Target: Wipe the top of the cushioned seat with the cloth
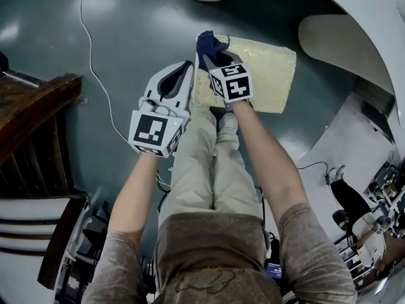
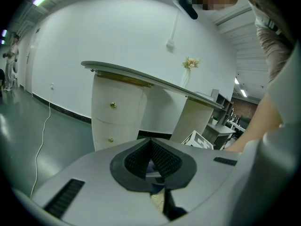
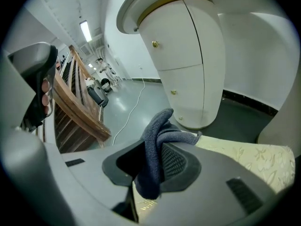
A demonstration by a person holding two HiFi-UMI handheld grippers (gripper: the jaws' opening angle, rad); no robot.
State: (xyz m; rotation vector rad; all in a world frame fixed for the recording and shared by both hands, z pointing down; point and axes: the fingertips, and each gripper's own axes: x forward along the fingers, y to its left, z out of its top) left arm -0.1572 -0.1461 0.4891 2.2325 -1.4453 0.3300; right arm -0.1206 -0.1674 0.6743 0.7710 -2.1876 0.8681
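The right hand-held gripper [image 1: 215,62] was clenched on a dark blue cloth [image 1: 211,45], held at the left end of the cream, flower-patterned seat [image 1: 266,75]. In the right gripper view the cloth [image 3: 157,140] was bunched between the jaws of the hand-held gripper [image 3: 157,161], rising above them and hanging below them, with the seat [image 3: 254,159] under it and running off to the right. Whether the cloth pressed on the cushion could not be told.

The left hand-held gripper [image 1: 180,75] hung just beside the seat's left edge, over the grey floor [image 1: 126,37], apart from the cloth. In its own view the jaws of this hand-held gripper [image 2: 151,147] were drawn together with nothing held between them.

The person stood at the seat's near side, both forearms reaching down. A white cable [image 1: 95,68] ran across the floor to the left, and dark wooden rails [image 1: 31,113] stood at the far left. Beyond the seat stood a white desk [image 2: 141,79] on a rounded drawer unit [image 3: 188,65] with small gold knobs.
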